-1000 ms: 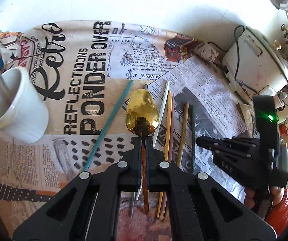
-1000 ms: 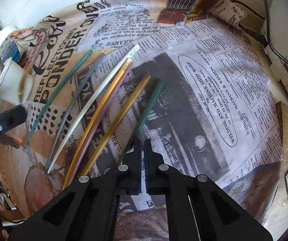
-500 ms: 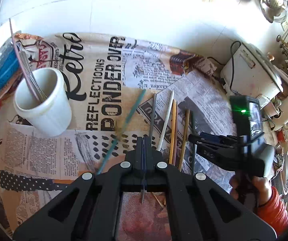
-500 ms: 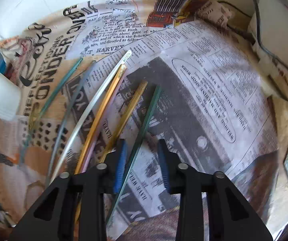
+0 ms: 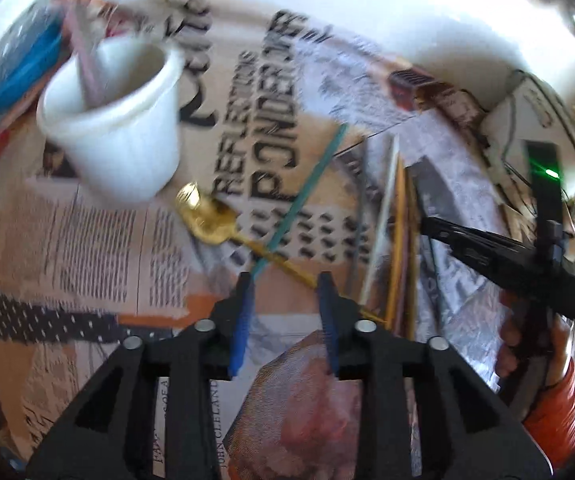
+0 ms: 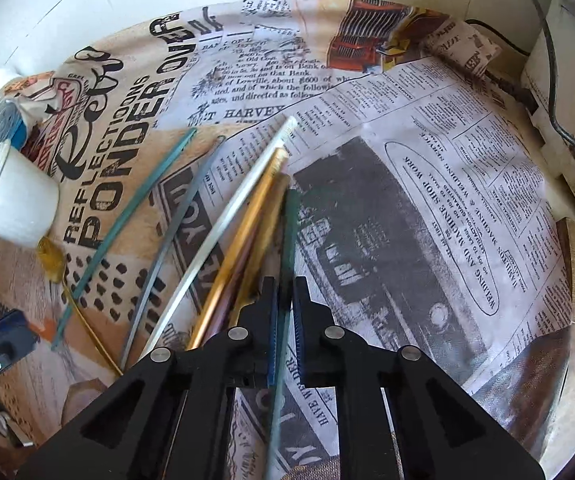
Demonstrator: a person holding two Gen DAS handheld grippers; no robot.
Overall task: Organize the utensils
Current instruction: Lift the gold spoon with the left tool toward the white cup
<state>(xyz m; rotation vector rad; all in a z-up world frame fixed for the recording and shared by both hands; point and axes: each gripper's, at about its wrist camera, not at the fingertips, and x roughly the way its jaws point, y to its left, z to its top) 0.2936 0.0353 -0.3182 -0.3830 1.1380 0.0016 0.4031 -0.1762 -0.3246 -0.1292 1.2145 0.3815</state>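
In the right wrist view, the right gripper has just closed its jaws on a dark green stick, rightmost in a fan of thin sticks on a newspaper-print cloth reading "REFLECTIONS", "PONDER OVER" and "WELDING AND MACHINE SHOP WORK". Only the left wrist view shows the left gripper, jaws just opened and empty, over a gold spoon lying near the white cup (a handle stands inside it). Beyond the cup, a white wall.
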